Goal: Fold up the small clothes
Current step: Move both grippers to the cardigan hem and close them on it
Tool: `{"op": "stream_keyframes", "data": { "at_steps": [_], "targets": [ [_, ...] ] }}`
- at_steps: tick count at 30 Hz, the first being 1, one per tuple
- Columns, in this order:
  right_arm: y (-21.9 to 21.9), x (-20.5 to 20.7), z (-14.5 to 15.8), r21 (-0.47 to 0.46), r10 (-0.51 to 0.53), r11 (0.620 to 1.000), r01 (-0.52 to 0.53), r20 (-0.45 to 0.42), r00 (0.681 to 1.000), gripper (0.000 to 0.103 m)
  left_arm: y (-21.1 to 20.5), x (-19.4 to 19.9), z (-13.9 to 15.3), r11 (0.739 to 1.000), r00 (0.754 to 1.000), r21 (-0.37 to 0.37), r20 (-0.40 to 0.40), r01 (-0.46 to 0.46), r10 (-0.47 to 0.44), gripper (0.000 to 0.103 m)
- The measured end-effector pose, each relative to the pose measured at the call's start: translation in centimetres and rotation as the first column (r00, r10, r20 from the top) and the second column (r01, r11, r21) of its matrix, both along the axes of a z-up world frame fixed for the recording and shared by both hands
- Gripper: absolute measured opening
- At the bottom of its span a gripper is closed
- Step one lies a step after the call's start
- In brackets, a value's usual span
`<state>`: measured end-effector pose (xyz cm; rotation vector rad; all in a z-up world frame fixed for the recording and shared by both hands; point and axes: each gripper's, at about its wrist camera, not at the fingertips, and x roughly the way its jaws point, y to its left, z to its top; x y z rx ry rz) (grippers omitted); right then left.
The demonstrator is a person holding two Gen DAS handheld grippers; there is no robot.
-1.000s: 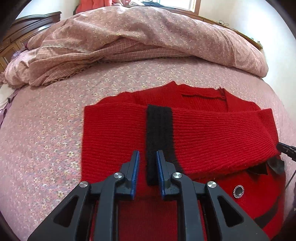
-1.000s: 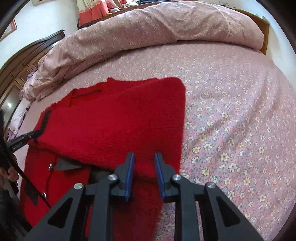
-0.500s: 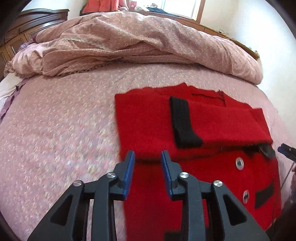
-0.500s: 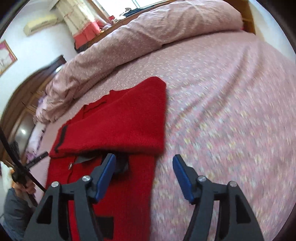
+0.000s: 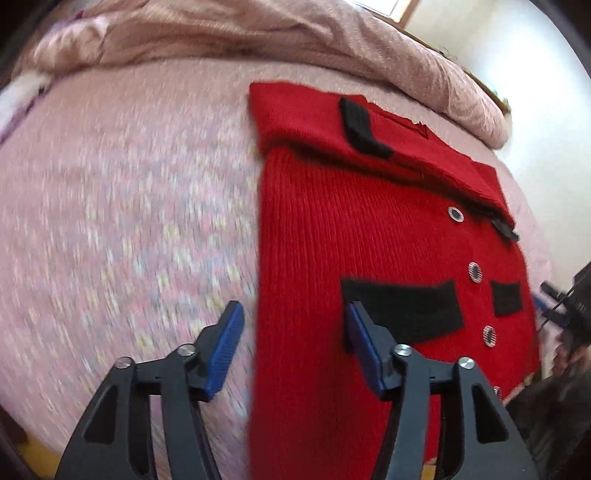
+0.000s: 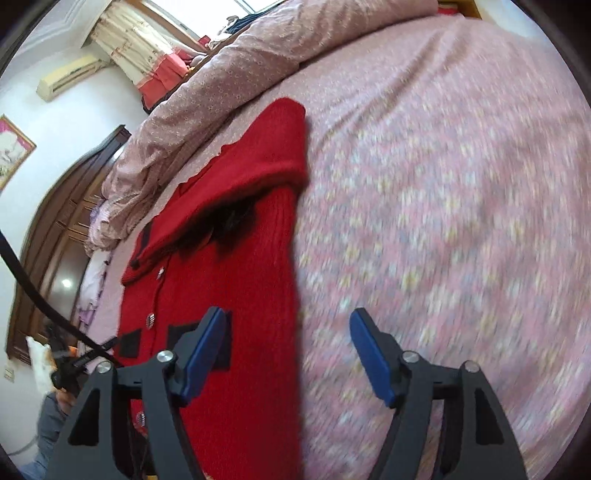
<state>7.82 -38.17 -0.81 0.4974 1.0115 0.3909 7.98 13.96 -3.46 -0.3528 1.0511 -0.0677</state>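
A small red knitted cardigan (image 5: 332,229) with black pocket patches and round buttons lies flat on the bed. Its two sleeves are folded across the chest at the far end, one black cuff (image 5: 360,125) on top. My left gripper (image 5: 293,341) is open and empty, straddling the cardigan's left edge near the hem. In the right wrist view the cardigan (image 6: 236,258) shows again. My right gripper (image 6: 288,352) is open and empty over the cardigan's right edge near the hem.
The bed carries a pink flowered sheet (image 5: 129,221), with a bunched quilt (image 5: 258,33) at its far side. Dark wooden wardrobe (image 6: 55,240) stands at the left in the right wrist view. A black cable (image 6: 44,306) hangs there.
Both grippers let go of the folded sleeves, opened wide and pulled back toward the hem. Left now sits at the left edge, right at the right edge. Views are motion-blurred.
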Motion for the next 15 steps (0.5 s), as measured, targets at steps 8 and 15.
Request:
{"op": "stream_keyframes", "data": {
  "at_steps": [8,15],
  "targets": [
    [1.8,-3.8,-1.1,0.092,0.052,0.995,-0.049,-0.03,0.998,0.078,-2.2,-2.2,-0.1,0.998,0.998,-0.003,-0.011,0.061,-0.061,0.068],
    [1.4,-5.8,-2.0,0.216,0.015,0.976,-0.001,-0.067,0.998,0.078,-2.2,-5.3,-0.2,0.986,0.998,-0.161,-0.027,0.043,-0.048,0.068]
  ]
}}
